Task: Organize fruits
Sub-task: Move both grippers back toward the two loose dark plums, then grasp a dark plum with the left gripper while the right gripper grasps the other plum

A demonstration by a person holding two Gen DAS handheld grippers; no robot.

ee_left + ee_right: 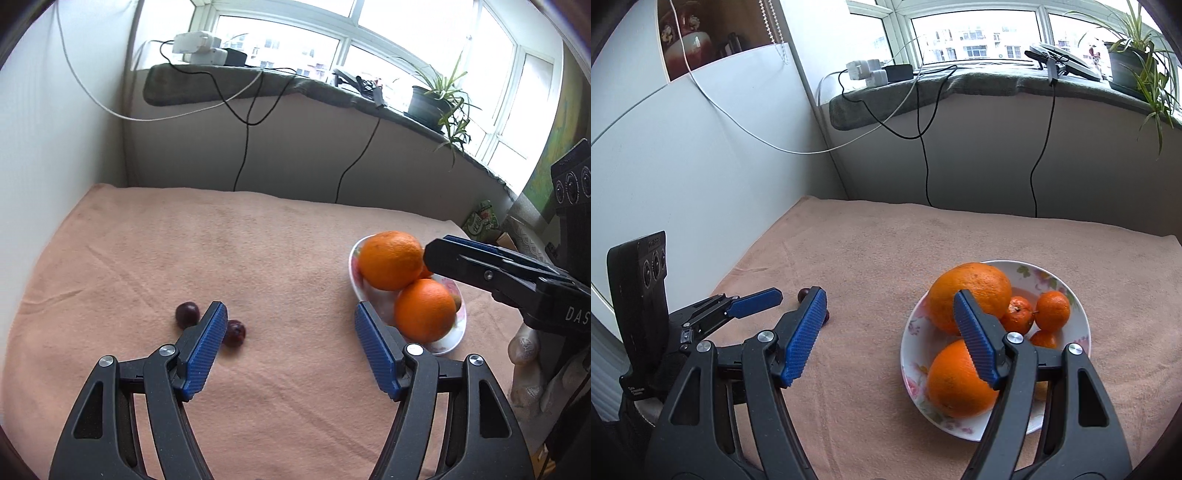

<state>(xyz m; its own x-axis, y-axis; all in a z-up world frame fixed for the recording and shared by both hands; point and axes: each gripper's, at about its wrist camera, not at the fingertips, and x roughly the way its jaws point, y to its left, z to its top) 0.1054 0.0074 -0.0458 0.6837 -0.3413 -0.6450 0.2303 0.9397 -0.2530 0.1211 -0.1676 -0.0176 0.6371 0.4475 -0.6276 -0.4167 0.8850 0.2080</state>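
A white flowered bowl (1067, 291) (458, 334) on the pink cloth holds two big oranges (969, 293) (389, 260) and several small tangerines (1052, 310). Two dark red plums (187, 314) lie on the cloth to its left; my left finger partly covers the second plum (236, 332). My left gripper (290, 314) hangs open above the cloth between plums and bowl, nothing between its fingers. My right gripper (890, 299) is open too, its right finger over the bowl's oranges. The right gripper's side (480, 267) shows beside the bowl in the left wrist view.
The pink cloth (240, 251) covers the table up to a white wall on the left and a low wall under the window sill. Cables hang from the sill (925, 173). A potted plant (430, 101) stands on the sill. A gloved hand (524, 347) shows at right.
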